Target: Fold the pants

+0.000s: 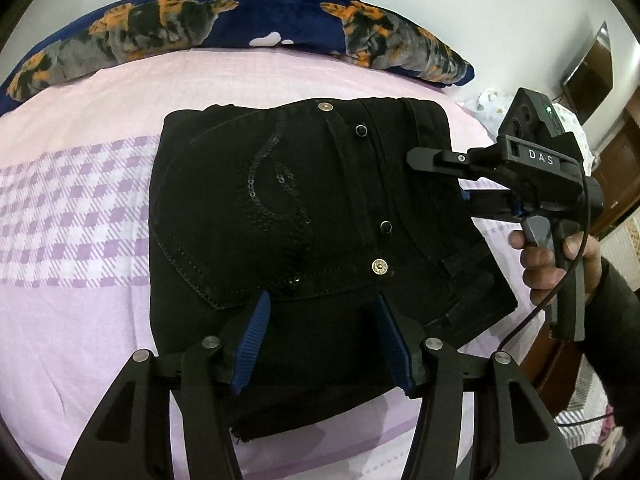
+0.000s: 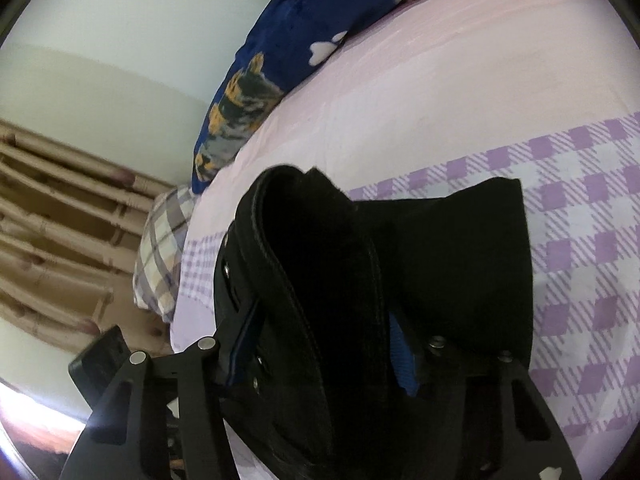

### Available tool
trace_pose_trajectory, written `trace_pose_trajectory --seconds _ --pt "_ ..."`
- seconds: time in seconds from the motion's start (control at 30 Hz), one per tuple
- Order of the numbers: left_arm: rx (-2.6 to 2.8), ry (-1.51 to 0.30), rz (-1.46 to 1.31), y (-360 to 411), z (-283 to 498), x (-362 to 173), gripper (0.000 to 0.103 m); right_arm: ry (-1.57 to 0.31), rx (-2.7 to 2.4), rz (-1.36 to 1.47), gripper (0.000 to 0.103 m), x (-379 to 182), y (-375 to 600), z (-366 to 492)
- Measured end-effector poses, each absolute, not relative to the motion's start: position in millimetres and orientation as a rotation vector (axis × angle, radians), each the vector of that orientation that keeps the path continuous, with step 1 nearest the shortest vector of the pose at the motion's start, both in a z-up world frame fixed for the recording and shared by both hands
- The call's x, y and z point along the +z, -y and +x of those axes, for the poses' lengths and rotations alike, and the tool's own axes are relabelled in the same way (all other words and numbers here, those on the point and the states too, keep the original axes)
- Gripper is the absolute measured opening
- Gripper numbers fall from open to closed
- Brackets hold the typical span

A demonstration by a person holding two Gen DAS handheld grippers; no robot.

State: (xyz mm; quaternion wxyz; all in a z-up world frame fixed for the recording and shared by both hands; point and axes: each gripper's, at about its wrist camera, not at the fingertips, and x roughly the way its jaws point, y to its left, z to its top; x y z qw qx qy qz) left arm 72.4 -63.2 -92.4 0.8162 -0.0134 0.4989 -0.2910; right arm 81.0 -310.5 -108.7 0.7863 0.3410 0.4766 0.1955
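One folded pants (image 1: 304, 216), two tongs, right tongs (image 2: 320, 344) gripping waistband

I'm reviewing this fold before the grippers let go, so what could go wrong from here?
1. The right gripper has the folded edge of the black pants between its fingers; pulling away before opening could drag the stack askew.
2. The left gripper hangs open over the near edge, pinning nothing, so the layers may shift.
3. A raw hem sticks out below the fold and may leave the bundle uneven.
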Motion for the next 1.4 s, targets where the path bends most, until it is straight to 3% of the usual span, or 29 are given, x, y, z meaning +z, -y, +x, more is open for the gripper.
trace_pose_trajectory --seconds 0.5,0.53,0.6,0.87,1.1,1.33,1.4 --pt "-0.624 -1.057 -0.05 62.3 72.3 -93.4 0.057 -1.066 0.404 0.755 0.052 -108.5 308.1 84.0" --pt "-0.626 -1.057 -0.057 61.4 72.3 -93.5 0.057 -1.066 0.395 0.757 0.05 -108.0 306.6 83.4" --pt "-0.631 -1.058 -0.071 58.7 72.1 -93.7 0.057 -1.058 0.401 0.796 0.027 -106.6 302.7 80.4" --pt "-0.683 -1.053 -0.121 50.5 69.6 -85.1 0.056 -0.946 0.377 0.744 0.013 -50.3 286.5 56.4" --pt "-0.761 -1.02 -0.097 60.8 61.3 -69.1 0.057 -0.882 0.303 0.732 0.01 -26.2 310.9 34.6" --pt "-0.784 -1.096 -0.044 80.7 59.8 -92.6 0.056 -0.962 0.163 0.763 0.01 -84.9 348.4 30.8" --pt "-0.783 -1.114 -0.052 81.0 60.9 -96.3 0.056 -0.961 0.155 0.797 0.018 -98.4 354.5 30.2"
